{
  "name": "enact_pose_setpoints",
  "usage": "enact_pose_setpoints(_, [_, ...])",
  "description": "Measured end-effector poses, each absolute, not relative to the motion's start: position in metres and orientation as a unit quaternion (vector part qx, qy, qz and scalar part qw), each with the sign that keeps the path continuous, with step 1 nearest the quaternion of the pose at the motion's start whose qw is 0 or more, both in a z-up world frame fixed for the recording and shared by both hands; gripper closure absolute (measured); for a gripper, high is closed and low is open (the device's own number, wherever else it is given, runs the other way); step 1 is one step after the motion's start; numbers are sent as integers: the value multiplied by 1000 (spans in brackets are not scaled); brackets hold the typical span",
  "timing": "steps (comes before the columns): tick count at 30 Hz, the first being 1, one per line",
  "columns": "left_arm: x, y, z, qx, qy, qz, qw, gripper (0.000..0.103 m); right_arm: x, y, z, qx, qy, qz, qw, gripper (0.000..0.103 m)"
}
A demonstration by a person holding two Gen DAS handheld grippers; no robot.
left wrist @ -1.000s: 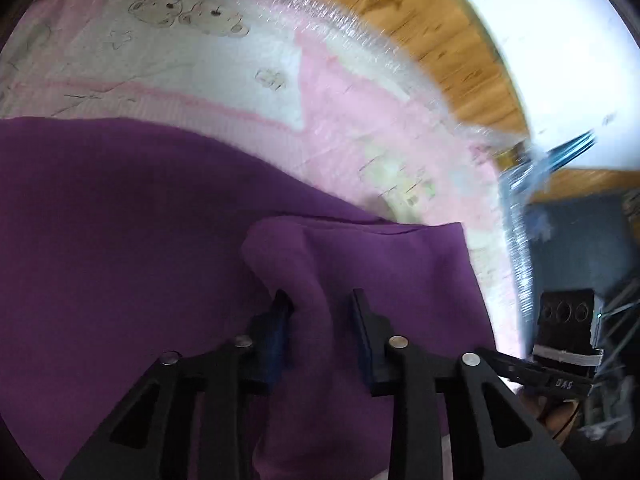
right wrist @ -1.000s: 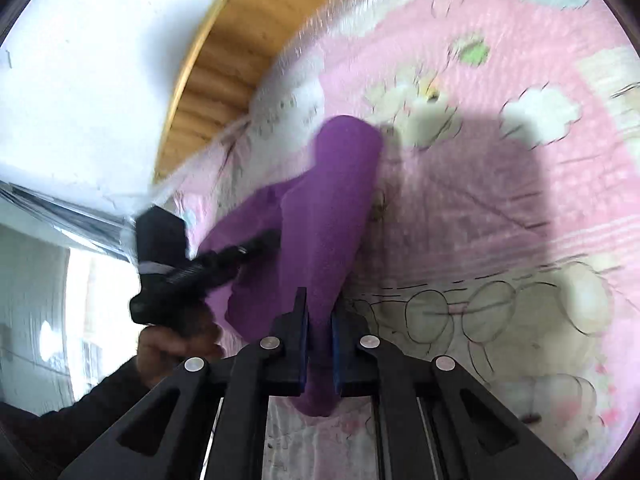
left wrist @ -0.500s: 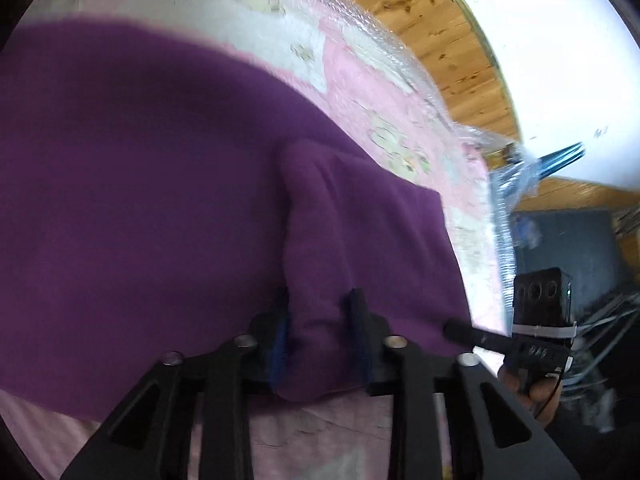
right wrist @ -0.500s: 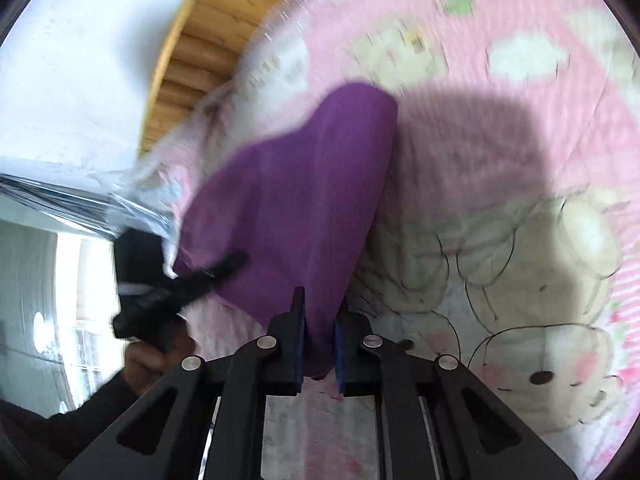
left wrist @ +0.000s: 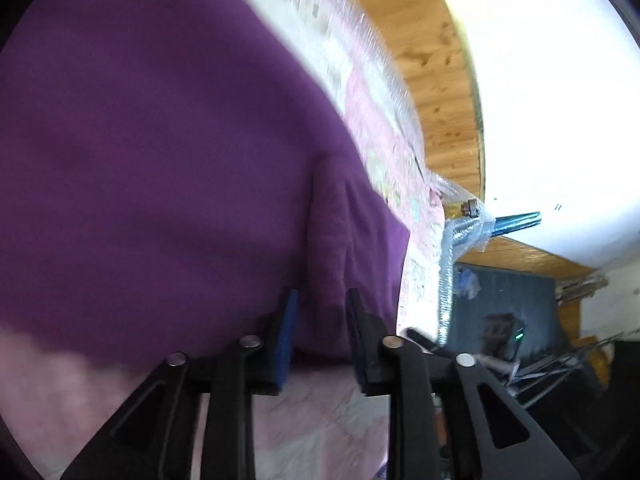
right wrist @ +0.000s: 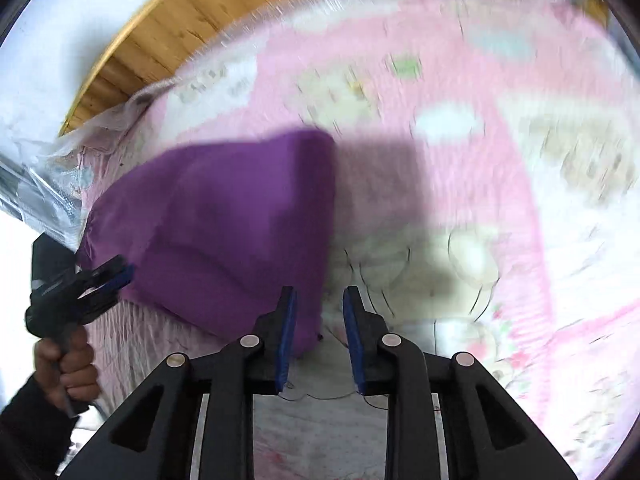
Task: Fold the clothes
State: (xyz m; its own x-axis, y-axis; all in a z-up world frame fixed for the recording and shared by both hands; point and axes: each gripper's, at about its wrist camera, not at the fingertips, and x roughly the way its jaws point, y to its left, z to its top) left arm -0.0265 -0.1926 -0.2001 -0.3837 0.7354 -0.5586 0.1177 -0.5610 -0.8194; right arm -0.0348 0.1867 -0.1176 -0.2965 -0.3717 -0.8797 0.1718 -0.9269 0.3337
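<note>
Your right gripper (right wrist: 318, 330) has let go and now stands wide beside the purple garment (right wrist: 224, 224); your left gripper (left wrist: 320, 334) still pinches its fold.

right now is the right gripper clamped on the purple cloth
No, the right gripper has its jaws apart, and the purple cloth lies just beside its left finger, not pinched between them.

1. Purple garment (right wrist: 240, 216): soft matt cloth, faintly fuzzy.
2. Pink bedspread (right wrist: 500, 184): quilted printed cloth, matt.
3. Clear wrap (left wrist: 376, 64) on the bed edge: glossy crinkled plastic.
4. Headboard (left wrist: 436, 80): knotty varnished wood.
5. Right gripper (right wrist: 319, 332): matt black plastic, blue pads, shiny metal rivets.
</note>
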Motion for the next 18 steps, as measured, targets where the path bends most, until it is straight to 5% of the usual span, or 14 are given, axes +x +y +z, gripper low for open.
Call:
enact_pose_setpoints(4, [10,-288,-168,-481,-378,781,124,55,-42,116,-92,549,-39,-805,220,64])
enact_pose_setpoints(7, [35,-378,-158,-465,-342,816,-16,55,-45,39,-89,545,-6,-792,275,63])
enact_pose_setpoints(10, [53,-458,-161,-436,-365,813,-129,41,-46,-39,-89,538,16,-777,327,63])
enact_pose_setpoints(18, [49,-519,-198,-376,-431,807,-147,30,-61,-252,-103,513,100,-745,414,61])
